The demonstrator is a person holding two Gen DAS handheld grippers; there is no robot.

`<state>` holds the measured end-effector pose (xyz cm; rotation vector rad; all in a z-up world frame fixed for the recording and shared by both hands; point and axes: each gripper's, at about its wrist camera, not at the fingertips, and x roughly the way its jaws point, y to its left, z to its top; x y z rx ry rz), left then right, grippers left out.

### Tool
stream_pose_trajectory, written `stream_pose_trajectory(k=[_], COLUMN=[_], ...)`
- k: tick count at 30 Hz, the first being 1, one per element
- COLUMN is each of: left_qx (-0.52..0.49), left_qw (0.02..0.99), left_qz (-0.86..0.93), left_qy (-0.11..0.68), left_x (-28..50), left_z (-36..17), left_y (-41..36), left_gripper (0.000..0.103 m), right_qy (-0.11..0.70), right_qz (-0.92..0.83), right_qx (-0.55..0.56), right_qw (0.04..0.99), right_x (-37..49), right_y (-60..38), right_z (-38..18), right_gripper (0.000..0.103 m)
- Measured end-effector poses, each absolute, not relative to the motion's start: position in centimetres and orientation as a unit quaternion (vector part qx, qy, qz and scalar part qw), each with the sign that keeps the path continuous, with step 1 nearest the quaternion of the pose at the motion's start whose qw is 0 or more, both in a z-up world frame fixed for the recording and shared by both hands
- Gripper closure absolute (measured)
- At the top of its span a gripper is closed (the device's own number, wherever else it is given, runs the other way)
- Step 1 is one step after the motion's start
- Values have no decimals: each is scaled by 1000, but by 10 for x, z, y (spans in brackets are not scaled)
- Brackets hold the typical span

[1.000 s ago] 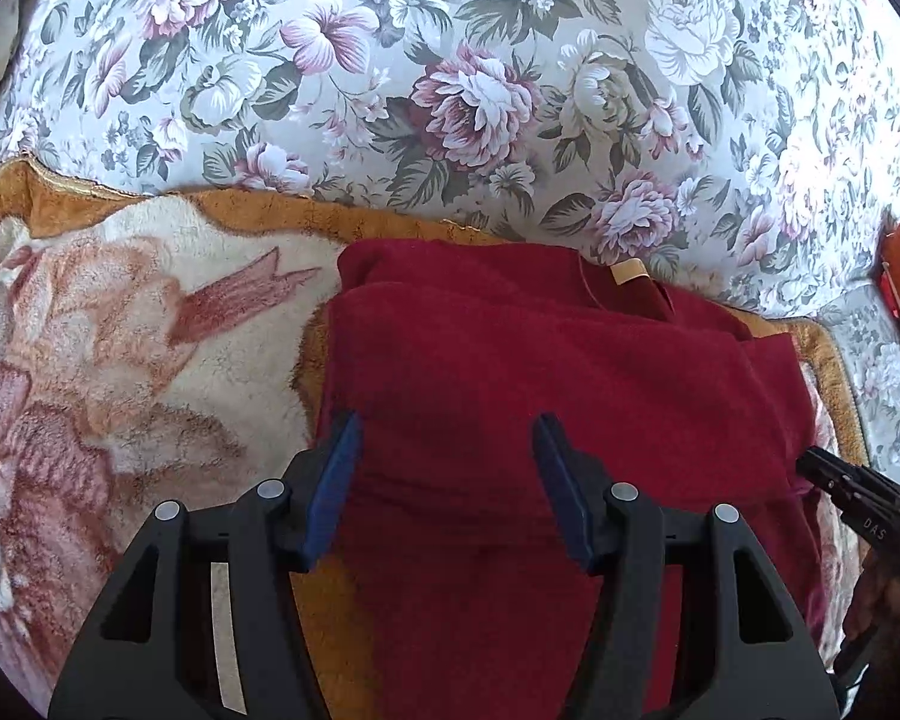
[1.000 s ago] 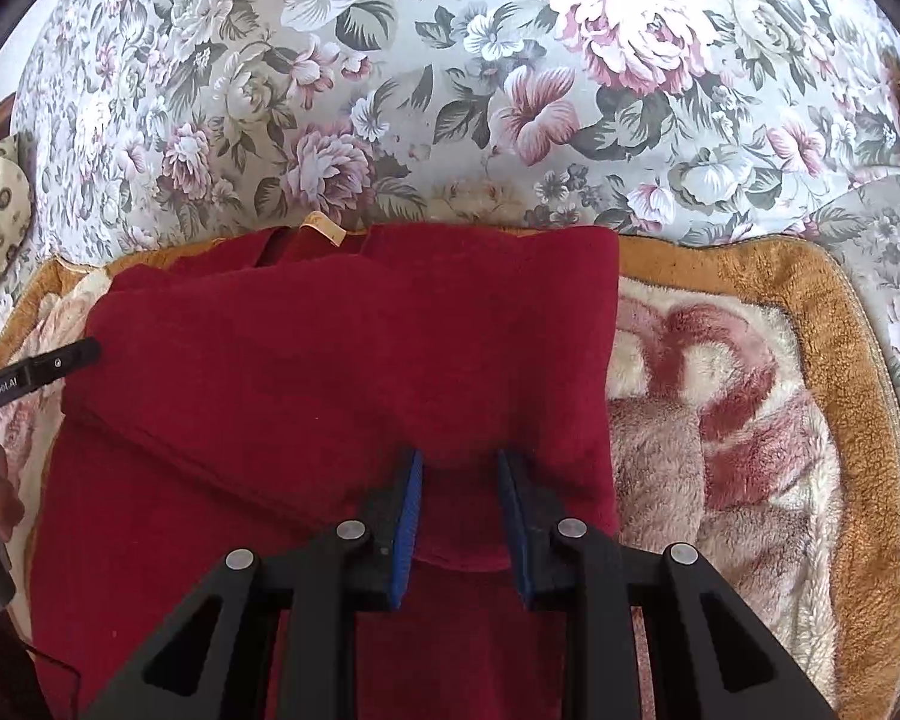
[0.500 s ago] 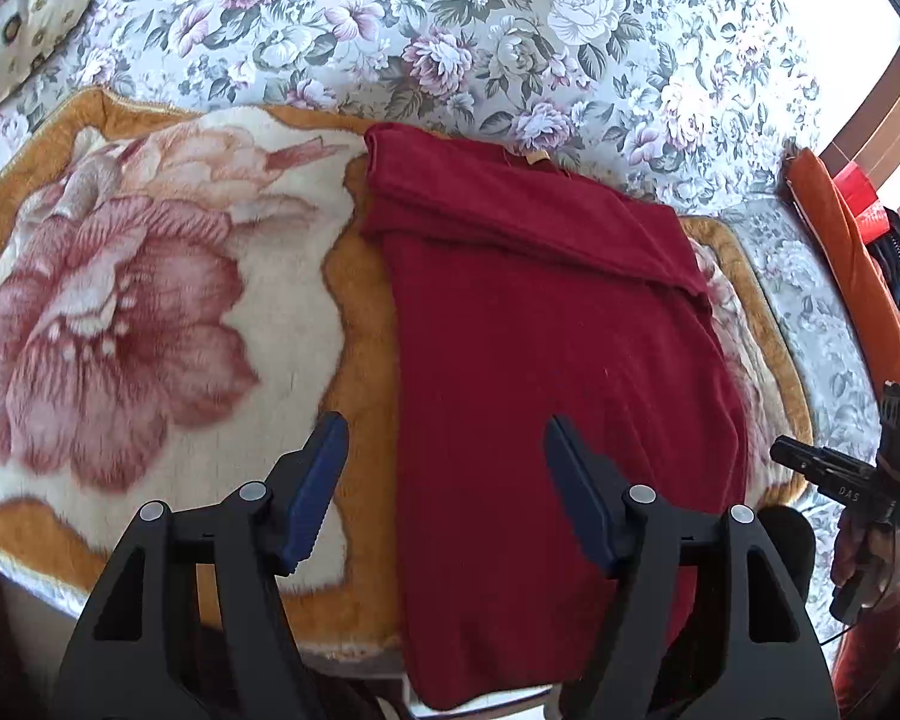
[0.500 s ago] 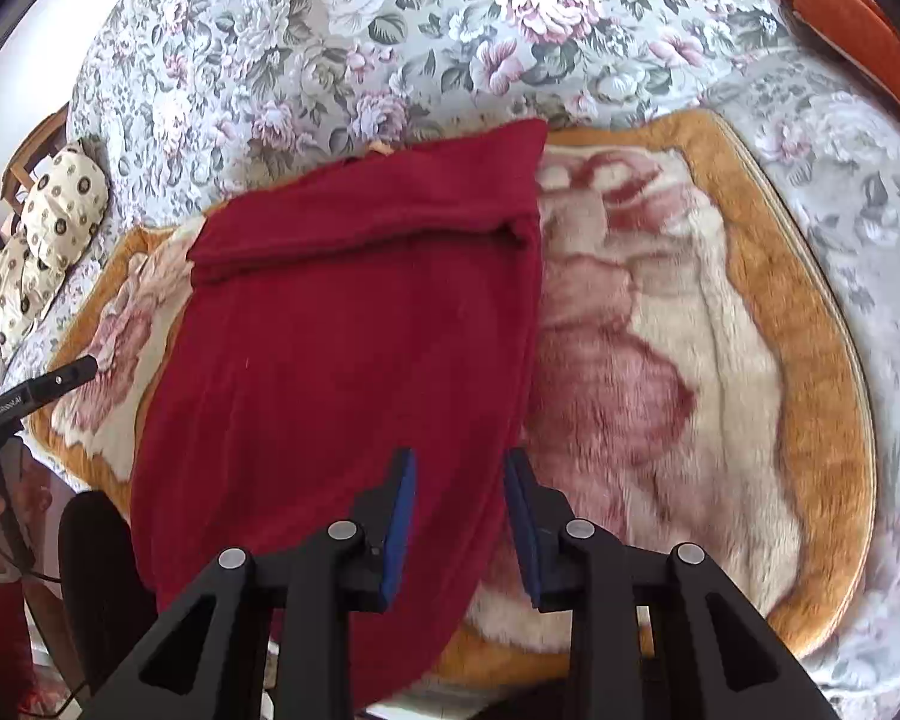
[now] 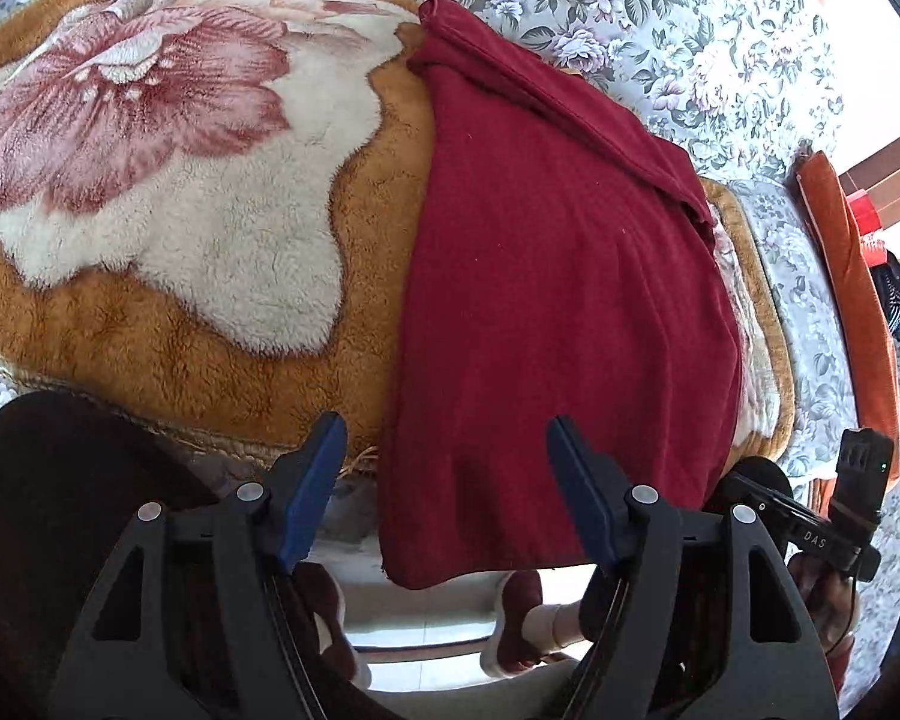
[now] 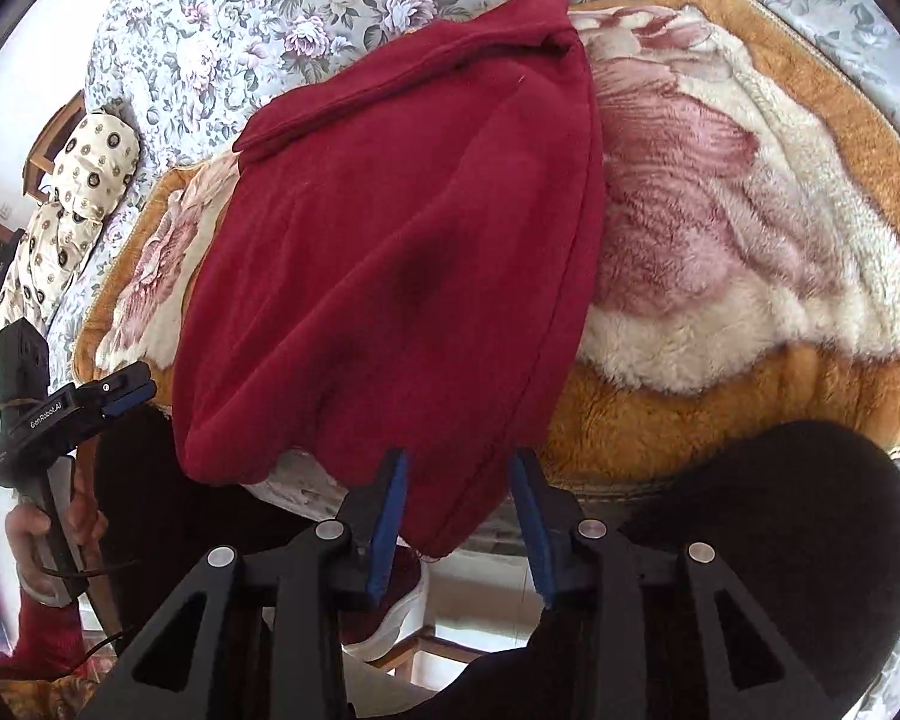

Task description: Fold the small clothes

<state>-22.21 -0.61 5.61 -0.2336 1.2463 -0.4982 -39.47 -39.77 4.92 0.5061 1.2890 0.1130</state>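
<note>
- Lying lengthwise on the plush flower blanket (image 5: 168, 252), the dark red garment (image 5: 564, 300) has its far end folded over and its near hem hanging off the bed edge.
- Left gripper (image 5: 444, 492): jaws apart, nothing clamped, hem just beyond them.
- Right gripper (image 6: 459, 516): jaws opening; the hem corner hangs between the pads, whether it touches them is unclear.
- Beneath the fold, the garment's shape is hidden.
- Floral bedspread (image 6: 258, 12) is cut off by the lens rim.
</note>
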Motion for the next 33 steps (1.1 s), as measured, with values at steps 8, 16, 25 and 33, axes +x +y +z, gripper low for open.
stream_pose_trajectory(k=[8, 16, 25, 33], left_qx=[-131, -122, -157, -168], left_qw=[768, 763, 742, 739], left_qz=[-217, -217, -224, -224], left_qy=[588, 596, 612, 612], left_x=[-234, -235, -234, -238], left_z=[38, 24, 12, 10], left_y=[-5, -24, -24, -27], left_gripper=[32, 28, 25, 25], right_qy=[611, 625, 540, 510], right_qz=[40, 14, 56, 3], right_qx=[242, 230, 282, 261], right_qw=[753, 746, 791, 820], right_x=[-399, -390, -397, -400], right_y=[-391, -377, -402, -452], right_z=[37, 19, 53, 89], right_gripper=[65, 65, 97, 97])
